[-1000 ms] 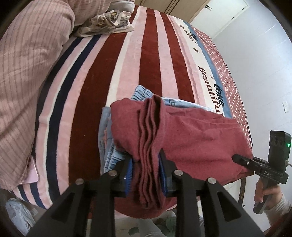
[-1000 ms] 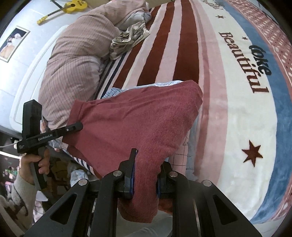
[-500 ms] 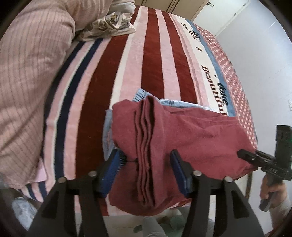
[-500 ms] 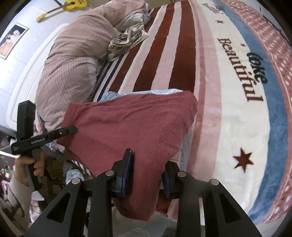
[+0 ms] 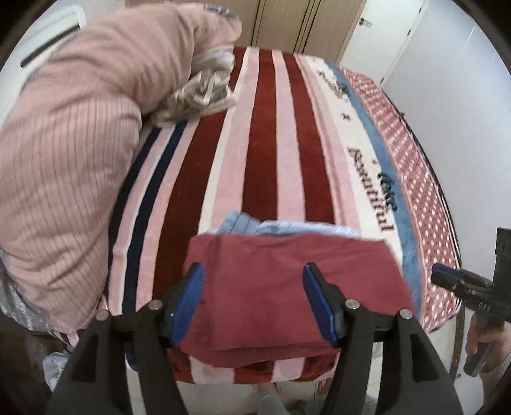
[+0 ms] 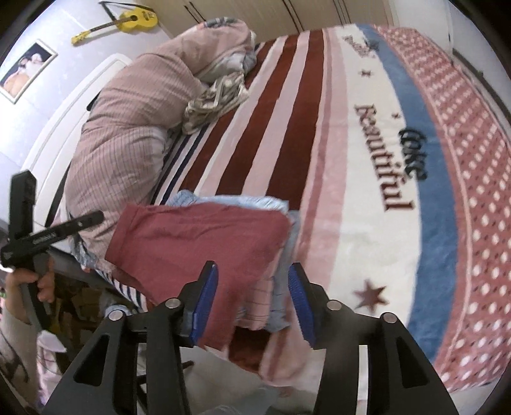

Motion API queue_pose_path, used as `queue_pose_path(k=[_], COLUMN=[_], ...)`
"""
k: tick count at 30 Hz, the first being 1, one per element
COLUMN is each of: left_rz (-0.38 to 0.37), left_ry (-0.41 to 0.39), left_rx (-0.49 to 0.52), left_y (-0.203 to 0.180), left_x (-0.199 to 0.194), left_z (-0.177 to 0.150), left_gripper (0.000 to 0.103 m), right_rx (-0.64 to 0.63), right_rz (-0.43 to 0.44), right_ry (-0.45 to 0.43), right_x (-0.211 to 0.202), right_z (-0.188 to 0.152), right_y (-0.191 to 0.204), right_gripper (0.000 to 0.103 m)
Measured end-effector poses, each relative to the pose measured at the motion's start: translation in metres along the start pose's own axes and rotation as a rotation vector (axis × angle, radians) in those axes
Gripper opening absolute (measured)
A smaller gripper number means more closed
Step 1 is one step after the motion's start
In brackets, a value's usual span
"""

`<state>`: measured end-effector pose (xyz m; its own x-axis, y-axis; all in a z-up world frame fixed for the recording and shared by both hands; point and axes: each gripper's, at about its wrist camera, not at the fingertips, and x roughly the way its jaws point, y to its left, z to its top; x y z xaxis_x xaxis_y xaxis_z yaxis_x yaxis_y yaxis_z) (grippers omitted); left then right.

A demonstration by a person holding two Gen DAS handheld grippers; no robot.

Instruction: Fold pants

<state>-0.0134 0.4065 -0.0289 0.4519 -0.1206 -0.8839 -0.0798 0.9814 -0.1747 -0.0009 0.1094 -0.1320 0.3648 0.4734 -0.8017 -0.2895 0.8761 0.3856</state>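
Observation:
The folded dark red pants (image 5: 287, 287) lie flat on a stack of folded light blue and pink clothes (image 5: 287, 227) at the near edge of the bed. They also show in the right wrist view (image 6: 198, 242). My left gripper (image 5: 255, 301) is open, its blue pads apart above the pants' near edge. My right gripper (image 6: 252, 303) is open at the pants' right corner, over the pink and blue clothes (image 6: 271, 306) below. Each gripper shows in the other's view: the right one (image 5: 463, 287), the left one (image 6: 64, 226).
A striped blanket (image 5: 271, 143) with lettering covers the bed. A pink striped duvet (image 5: 64, 159) is heaped at the left, with a crumpled beige cloth (image 5: 194, 99) beside it. A white wall (image 5: 463, 95) and door are at the right. A yellow guitar (image 6: 127, 20) hangs on the far wall.
Both grippers opened and let go of the red pants, then drew back. The pants now lie flat on the stack instead of being bunched and lifted.

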Motion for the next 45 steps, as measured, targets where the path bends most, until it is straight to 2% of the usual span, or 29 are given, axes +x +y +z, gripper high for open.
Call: queue_pose_path(k=[4, 5, 8, 12, 18, 24, 34, 39, 45], left_rz=[0.012, 0.01, 0.003, 0.023, 0.089, 0.105, 0.068, 0.069, 0.058], left_ry=[-0.102, -0.125, -0.196, -0.284, -0.416, -0.523, -0.744, -0.807, -0.796], left_rx=[-0.017, -0.027, -0.054, -0.065, -0.031, 0.003, 0.04, 0.077, 0.08], left_y=[-0.049, -0.066, -0.109, -0.16, -0.216, -0.228, -0.201, -0.194, -0.196], left_x=[-0.023, -0.03, -0.049, -0.068, -0.071, -0.041, 0.045, 0.071, 0.077], left_z=[0.01, 0.012, 0.013, 0.012, -0.001, -0.035, -0.119, -0.142, -0.15], left_gripper=[0.065, 0.066, 0.076, 0.082, 0.089, 0.099, 0.102, 0.102, 0.102], right_rx=[-0.04, -0.049, -0.1, -0.198, -0.265, -0.289, -0.365, -0.404, -0.417], right_rz=[-0.017, -0.017, -0.033, -0.082, -0.14, -0.165, -0.208, -0.204, -0.223], right_ry=[-0.034, -0.039, -0.08, -0.141, -0.293, -0.437, -0.702, -0.773, -0.775], right_x=[-0.028, -0.036, -0.069, -0.109, -0.146, -0.137, -0.063, -0.039, -0.03], right_z=[0.009, 0.011, 0.017, 0.02, 0.007, -0.026, -0.092, -0.113, -0.125], right_y=[-0.021, -0.026, -0.042, -0.061, -0.087, -0.1, -0.12, -0.125, -0.122], right_gripper=[0.049, 0.052, 0.064, 0.07, 0.085, 0.102, 0.102, 0.102, 0.102])
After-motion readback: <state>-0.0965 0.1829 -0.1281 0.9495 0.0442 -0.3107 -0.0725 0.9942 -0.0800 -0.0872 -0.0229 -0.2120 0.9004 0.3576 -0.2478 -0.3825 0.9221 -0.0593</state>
